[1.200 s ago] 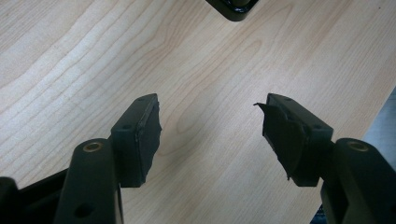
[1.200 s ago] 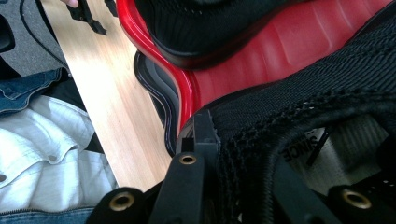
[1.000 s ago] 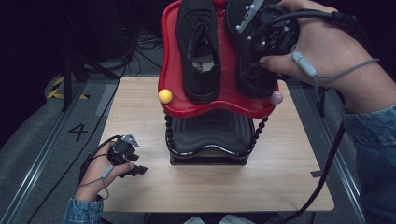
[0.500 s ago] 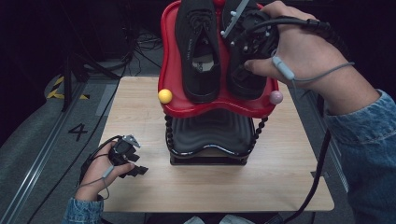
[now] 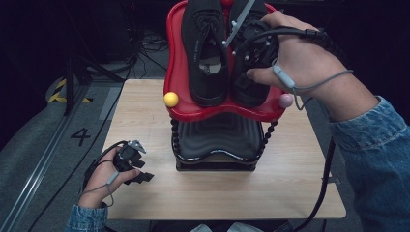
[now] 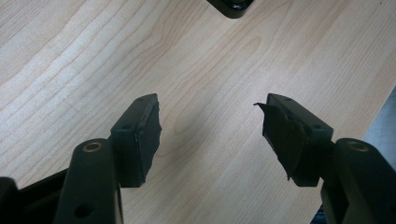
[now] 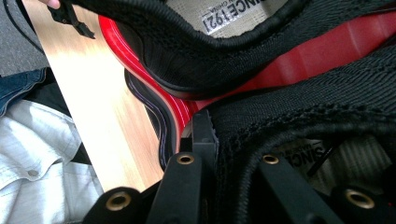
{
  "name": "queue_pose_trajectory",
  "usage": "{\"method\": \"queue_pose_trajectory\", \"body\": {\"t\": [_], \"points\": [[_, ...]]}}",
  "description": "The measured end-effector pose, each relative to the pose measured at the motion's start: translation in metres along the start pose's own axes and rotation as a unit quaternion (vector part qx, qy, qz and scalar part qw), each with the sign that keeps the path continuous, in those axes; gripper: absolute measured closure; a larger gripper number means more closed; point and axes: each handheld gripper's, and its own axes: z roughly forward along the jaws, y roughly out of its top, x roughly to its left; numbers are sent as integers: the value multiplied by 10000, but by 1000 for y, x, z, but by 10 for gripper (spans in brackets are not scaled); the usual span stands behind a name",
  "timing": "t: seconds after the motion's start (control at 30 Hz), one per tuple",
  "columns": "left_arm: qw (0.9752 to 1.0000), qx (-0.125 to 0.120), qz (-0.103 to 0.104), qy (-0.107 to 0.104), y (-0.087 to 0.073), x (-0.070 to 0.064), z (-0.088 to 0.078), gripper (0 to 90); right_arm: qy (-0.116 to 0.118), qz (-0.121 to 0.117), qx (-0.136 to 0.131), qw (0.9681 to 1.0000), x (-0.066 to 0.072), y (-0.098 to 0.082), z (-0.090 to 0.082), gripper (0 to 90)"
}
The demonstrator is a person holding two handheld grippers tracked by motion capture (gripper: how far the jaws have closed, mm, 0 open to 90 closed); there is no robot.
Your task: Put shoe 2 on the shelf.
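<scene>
Two black shoes lie side by side on the red top tray (image 5: 176, 72) of a two-tier rack. The left shoe (image 5: 205, 53) lies free, toe pointing away from me. My right gripper (image 5: 251, 46) is shut on the right shoe (image 5: 249, 89), gripping it from above. In the right gripper view the gripper (image 7: 229, 154) has one jaw outside the right shoe's (image 7: 327, 102) knit collar and the other inside it, with the left shoe (image 7: 196, 60) and the red tray (image 7: 317, 56) just beyond. My left gripper (image 5: 140, 171) hovers open and empty low over the table's front left; its jaws (image 6: 210, 130) stand wide apart above bare wood.
The rack's black lower tray (image 5: 217, 137) sits under the red one, mid-table. A yellow ball (image 5: 170, 99) and a pink ball (image 5: 285, 100) cap the front posts. The wooden table (image 5: 145, 111) has bare room left of and in front of the rack. Cables trail from both grippers.
My right hand has carried the right shoe leftward and down, so it now lies on the red tray beside the left shoe. The left gripper has stayed put.
</scene>
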Motion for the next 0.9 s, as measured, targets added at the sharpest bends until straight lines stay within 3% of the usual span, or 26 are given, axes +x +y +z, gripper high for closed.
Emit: {"method": "queue_pose_trajectory", "body": {"t": [0.43, 0.9], "points": [[10000, 15, 2, -10, 1, -1, 0, 373, -62, -55, -2, 10000, 0, 2, 10, 854], [10000, 18, -2, -43, 5, 1, 4, 374, -159, 88, -141, 9997, -1, -1, 13, 848]]}}
